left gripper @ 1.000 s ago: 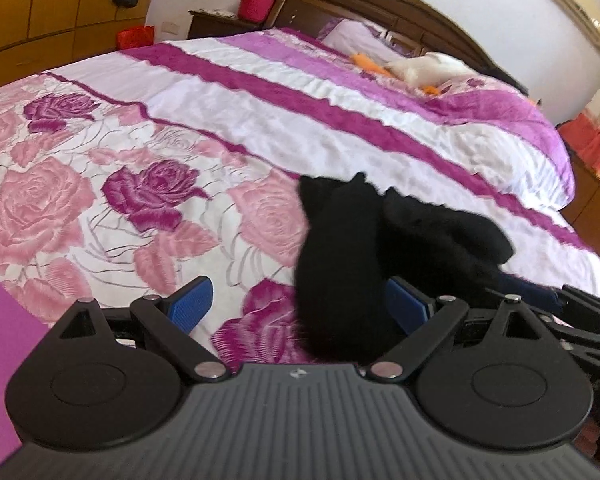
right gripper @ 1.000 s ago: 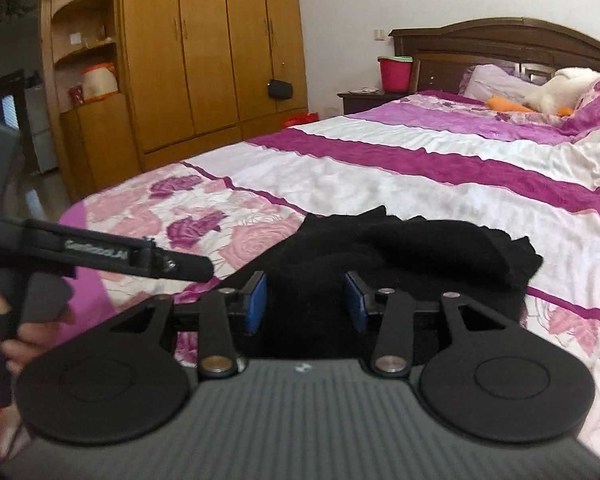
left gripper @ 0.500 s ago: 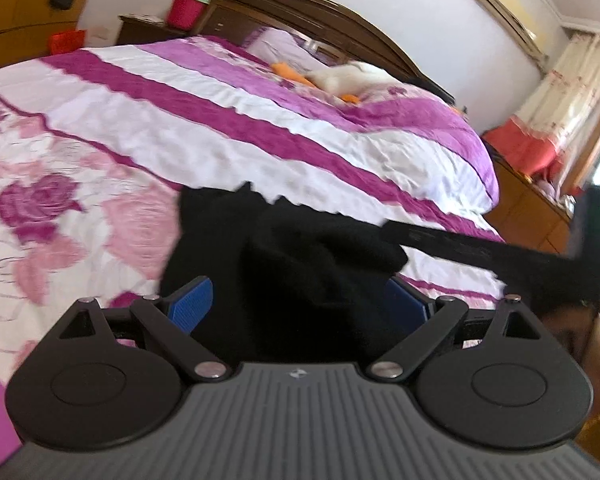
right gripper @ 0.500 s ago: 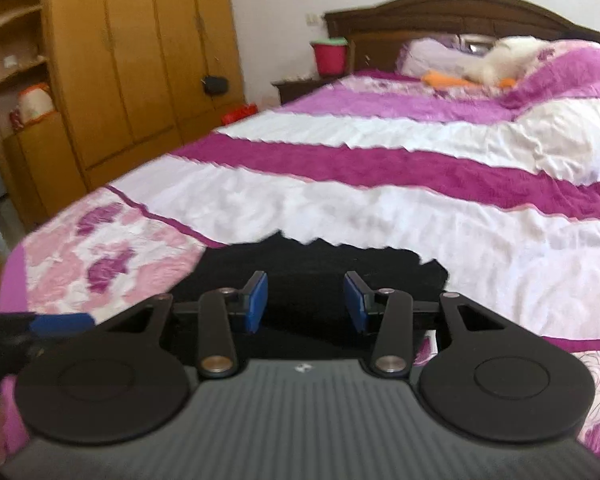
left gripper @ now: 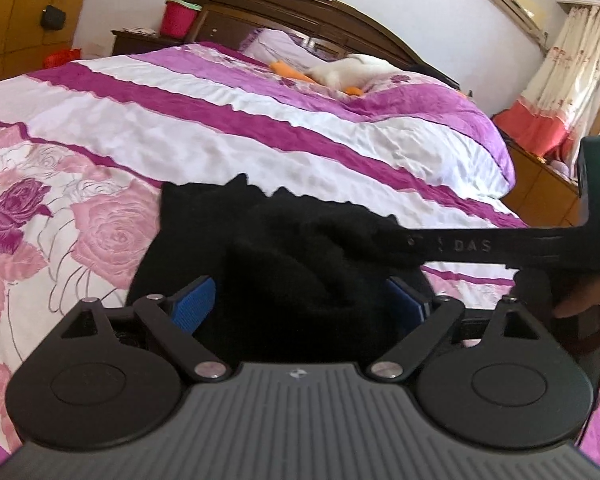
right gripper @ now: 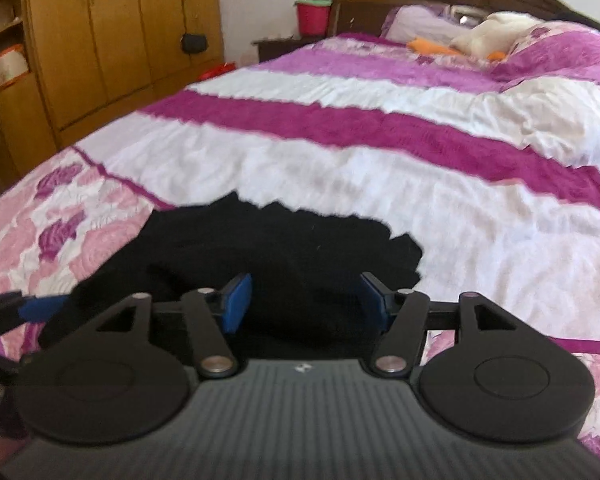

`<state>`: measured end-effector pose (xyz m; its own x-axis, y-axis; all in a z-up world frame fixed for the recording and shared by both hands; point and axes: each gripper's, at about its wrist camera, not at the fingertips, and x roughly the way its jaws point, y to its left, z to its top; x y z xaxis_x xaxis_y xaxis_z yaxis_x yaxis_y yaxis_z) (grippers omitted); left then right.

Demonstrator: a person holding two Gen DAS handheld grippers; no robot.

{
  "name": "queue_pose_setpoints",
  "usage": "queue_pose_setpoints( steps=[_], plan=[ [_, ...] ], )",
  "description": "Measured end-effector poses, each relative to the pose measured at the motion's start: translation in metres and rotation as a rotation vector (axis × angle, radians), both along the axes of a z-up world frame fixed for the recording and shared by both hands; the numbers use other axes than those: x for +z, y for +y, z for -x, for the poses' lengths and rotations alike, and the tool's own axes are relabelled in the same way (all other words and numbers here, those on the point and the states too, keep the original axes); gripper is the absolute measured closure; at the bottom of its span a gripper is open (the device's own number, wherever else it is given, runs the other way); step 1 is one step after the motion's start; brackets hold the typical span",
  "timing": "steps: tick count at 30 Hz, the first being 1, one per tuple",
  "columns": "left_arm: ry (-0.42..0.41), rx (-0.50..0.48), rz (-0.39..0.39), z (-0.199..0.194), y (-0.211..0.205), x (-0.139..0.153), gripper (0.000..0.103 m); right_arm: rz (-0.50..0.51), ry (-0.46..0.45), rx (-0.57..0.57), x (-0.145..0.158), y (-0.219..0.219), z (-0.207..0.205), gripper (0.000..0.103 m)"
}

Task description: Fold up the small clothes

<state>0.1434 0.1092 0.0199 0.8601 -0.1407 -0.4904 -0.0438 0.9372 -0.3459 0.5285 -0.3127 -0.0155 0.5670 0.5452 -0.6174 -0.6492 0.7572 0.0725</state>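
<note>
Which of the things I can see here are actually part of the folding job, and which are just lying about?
In the job: crumpled black knit garment; left gripper; right gripper.

Lying about: white plush toy; red plastic bucket; floral pink-and-purple bedspread.

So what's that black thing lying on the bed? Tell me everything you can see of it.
The black garment looks like soft, matte knit fabric, small and crumpled rather than flat, with a ragged, bumpy far edge. It lies on the bedspread, where the rose print meets the white and magenta stripes. Its near part sits between the open jaws of the left gripper. In the left view, the right gripper reaches in from the side, its tip against the cloth's raised fold. No label, seams or sleeves can be made out.
</note>
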Motion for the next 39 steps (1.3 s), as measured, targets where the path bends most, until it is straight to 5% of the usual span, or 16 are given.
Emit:
queue_pose_setpoints(
  steps=[2, 5, 7, 14, 20, 25, 27, 29, 30, 34, 39],
  plan=[
    [0.001, 0.010, 0.006, -0.001, 0.003, -0.004, 0.019, -0.028, 0.032, 0.032, -0.002, 0.000, -0.003, 0.044],
    [-0.007, 0.010, 0.032, 0.000, 0.008, -0.009, 0.039, -0.039, 0.022, 0.060, -0.002, 0.005, 0.000, 0.087],
    [-0.018, -0.002, 0.064, 0.003, 0.011, -0.010, 0.054, -0.042, -0.017, 0.076, 0.005, 0.008, 0.004, 0.096],
    [-0.047, 0.007, 0.090, 0.012, 0.015, -0.016, 0.060, -0.035, -0.202, 0.138, 0.036, 0.042, 0.006, 0.098],
    [-0.049, 0.026, 0.098, 0.022, 0.025, -0.019, 0.060, 0.001, -0.202, 0.185, 0.026, 0.095, -0.008, 0.098],
    [-0.043, 0.024, 0.124, 0.023, 0.032, -0.025, 0.060, 0.163, -0.158, 0.107, -0.005, 0.135, -0.027, 0.095],
    [-0.049, 0.021, 0.121, 0.024, 0.030, -0.025, 0.060, 0.154, -0.191, 0.067, 0.000, 0.133, -0.026, 0.094],
    [-0.054, 0.022, 0.126, 0.025, 0.030, -0.026, 0.059, 0.109, -0.199, 0.021, 0.013, 0.123, -0.025, 0.062],
    [-0.055, 0.024, 0.132, 0.025, 0.031, -0.027, 0.059, 0.090, -0.200, 0.001, 0.020, 0.117, -0.025, 0.056],
    [-0.059, 0.030, 0.157, 0.027, 0.033, -0.029, 0.059, 0.076, -0.111, 0.027, 0.043, 0.103, -0.023, 0.053],
    [-0.065, 0.029, 0.164, 0.028, 0.032, -0.029, 0.058, 0.178, 0.034, 0.123, 0.033, 0.124, -0.008, 0.053]
  ],
)
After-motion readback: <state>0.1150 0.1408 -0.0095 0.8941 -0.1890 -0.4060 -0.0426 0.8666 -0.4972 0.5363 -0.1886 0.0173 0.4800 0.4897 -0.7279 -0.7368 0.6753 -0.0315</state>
